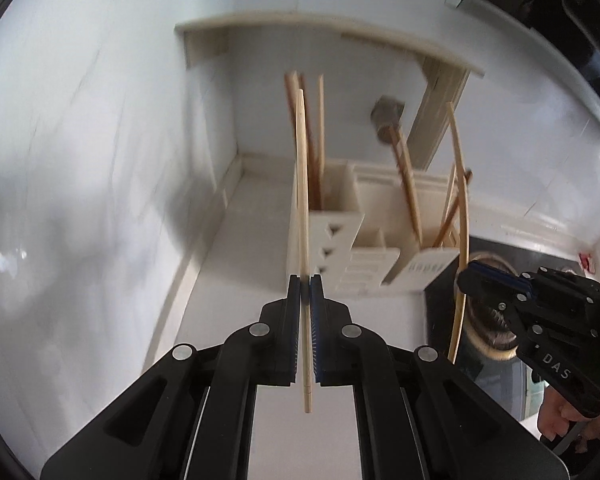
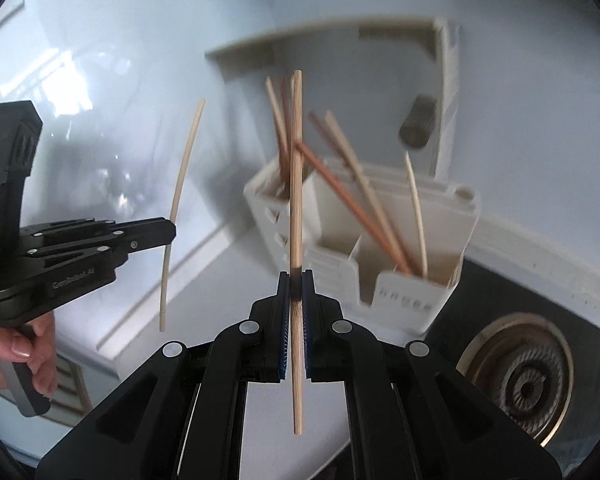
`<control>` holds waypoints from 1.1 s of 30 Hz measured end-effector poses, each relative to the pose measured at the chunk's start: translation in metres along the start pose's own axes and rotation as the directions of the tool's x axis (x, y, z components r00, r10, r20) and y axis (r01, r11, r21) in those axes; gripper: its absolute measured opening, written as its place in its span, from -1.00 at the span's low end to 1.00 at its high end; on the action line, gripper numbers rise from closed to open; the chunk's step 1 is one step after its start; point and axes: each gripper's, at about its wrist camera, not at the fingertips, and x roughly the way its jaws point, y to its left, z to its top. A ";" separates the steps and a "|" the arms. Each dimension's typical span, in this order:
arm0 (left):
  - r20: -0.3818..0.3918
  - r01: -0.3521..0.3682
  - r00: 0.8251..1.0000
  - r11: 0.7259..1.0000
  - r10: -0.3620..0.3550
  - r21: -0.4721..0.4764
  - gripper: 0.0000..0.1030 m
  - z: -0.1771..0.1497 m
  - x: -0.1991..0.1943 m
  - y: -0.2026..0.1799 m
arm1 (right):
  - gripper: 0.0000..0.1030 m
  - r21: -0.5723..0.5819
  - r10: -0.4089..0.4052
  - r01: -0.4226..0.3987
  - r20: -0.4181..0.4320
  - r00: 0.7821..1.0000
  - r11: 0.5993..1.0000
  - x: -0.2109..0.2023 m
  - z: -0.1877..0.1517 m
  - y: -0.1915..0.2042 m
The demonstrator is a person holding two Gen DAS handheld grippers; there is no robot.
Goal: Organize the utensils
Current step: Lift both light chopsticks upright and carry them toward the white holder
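My left gripper is shut on a pale chopstick that points up past a cream utensil holder. Several brown and pale chopsticks stand in the holder's compartments. At the right, my right gripper is shut on another pale chopstick. In the right wrist view, the right gripper grips a chopstick at a dark band, in front of the holder. The left gripper is at the left with its pale chopstick, held by a hand.
A gas burner on a dark hob lies right of the holder, also seen as a burner behind the right gripper. The holder stands on a white counter against white walls. A dark knob hangs behind it.
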 end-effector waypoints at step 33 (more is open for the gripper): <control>0.335 0.108 0.937 0.994 -0.097 -0.016 -0.91 0.074 0.005 -0.011 | -0.87 0.099 -0.083 0.053 0.323 0.943 0.994 -0.044 0.051 -0.048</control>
